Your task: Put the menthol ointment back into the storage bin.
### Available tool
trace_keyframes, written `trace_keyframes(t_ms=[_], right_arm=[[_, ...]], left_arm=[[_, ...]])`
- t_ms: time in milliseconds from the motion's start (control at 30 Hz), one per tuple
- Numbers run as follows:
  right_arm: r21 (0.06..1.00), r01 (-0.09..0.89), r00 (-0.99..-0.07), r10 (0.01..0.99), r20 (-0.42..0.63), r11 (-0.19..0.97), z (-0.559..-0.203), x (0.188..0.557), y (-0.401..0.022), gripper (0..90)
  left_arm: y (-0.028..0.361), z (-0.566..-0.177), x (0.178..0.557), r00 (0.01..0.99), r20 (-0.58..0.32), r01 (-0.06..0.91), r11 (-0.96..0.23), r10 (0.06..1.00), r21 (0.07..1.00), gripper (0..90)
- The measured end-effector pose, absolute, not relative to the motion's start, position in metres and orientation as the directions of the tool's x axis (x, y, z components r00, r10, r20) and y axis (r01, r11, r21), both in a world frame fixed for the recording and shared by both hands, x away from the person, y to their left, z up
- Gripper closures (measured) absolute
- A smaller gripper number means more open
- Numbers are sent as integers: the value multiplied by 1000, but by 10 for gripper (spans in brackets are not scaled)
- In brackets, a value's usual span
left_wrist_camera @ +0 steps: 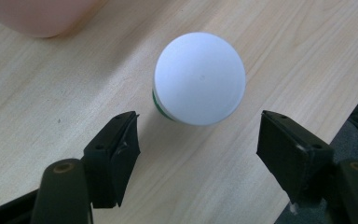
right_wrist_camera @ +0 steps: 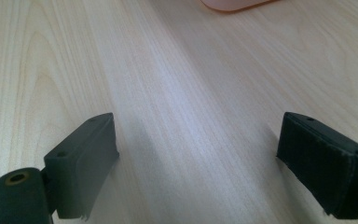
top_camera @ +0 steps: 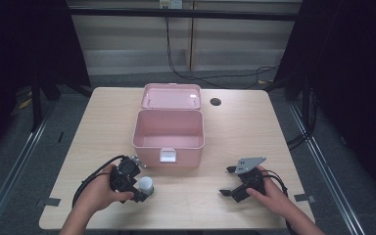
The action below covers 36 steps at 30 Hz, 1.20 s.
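Observation:
A small bottle with a white round cap [top_camera: 147, 184] and a green band stands on the table in front of the pink box's left corner. In the left gripper view the bottle [left_wrist_camera: 199, 78] sits just beyond the jaw tips, seen from above. My left gripper [top_camera: 143, 192] [left_wrist_camera: 198, 135] is open, its pads on either side and short of the bottle, touching nothing. At the front right, my right gripper [top_camera: 227, 181] [right_wrist_camera: 198, 144] rests low over bare wood, open with nothing between its jaws.
A pink box [top_camera: 169, 147] stands open at the table's middle, its lid [top_camera: 171, 95] folded back, its inside bare. A round cable hole [top_camera: 215, 102] lies behind it to the right. The wooden table [top_camera: 254, 132] ends close to my hands.

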State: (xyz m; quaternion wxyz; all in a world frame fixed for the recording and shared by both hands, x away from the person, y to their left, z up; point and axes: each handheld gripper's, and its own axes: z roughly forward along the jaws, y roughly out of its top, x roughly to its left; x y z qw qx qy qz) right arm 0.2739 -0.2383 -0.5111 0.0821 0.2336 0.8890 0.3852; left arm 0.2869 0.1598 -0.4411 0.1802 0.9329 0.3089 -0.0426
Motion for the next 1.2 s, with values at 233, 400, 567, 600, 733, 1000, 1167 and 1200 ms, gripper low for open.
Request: trace_keyframes(t_ms=[233, 400, 567, 600, 733, 1000, 1167, 1200], right_arm=[[723, 352, -877, 479, 34, 594, -511, 274, -238, 112], [723, 352, -877, 479, 34, 594, -511, 274, -238, 112], [724, 354, -876, 480, 35, 593, -511, 274, -238, 112], [724, 354, -876, 480, 35, 592, -511, 274, -238, 112], [724, 354, -876, 480, 35, 593, -511, 274, -238, 112], [723, 353, -877, 479, 34, 594, -511, 274, -238, 112], [724, 354, -876, 480, 35, 592, -511, 274, -238, 112], [723, 352, -877, 479, 34, 594, -511, 274, -238, 112]], left_arm=[[152, -442, 294, 798, -203, 603, -752, 568, 267, 316], [145, -440, 297, 797, -203, 604, -754, 569, 258, 333], [140, -437, 300, 806, -185, 592, -773, 562, 230, 363], [139, -437, 300, 808, -185, 589, -776, 560, 225, 377], [136, -436, 302, 808, -184, 589, -776, 560, 224, 399], [131, -435, 308, 805, -182, 593, -780, 565, 203, 436], [128, -434, 310, 804, -180, 594, -781, 567, 192, 462], [127, -433, 311, 804, -179, 594, -783, 567, 184, 467]])
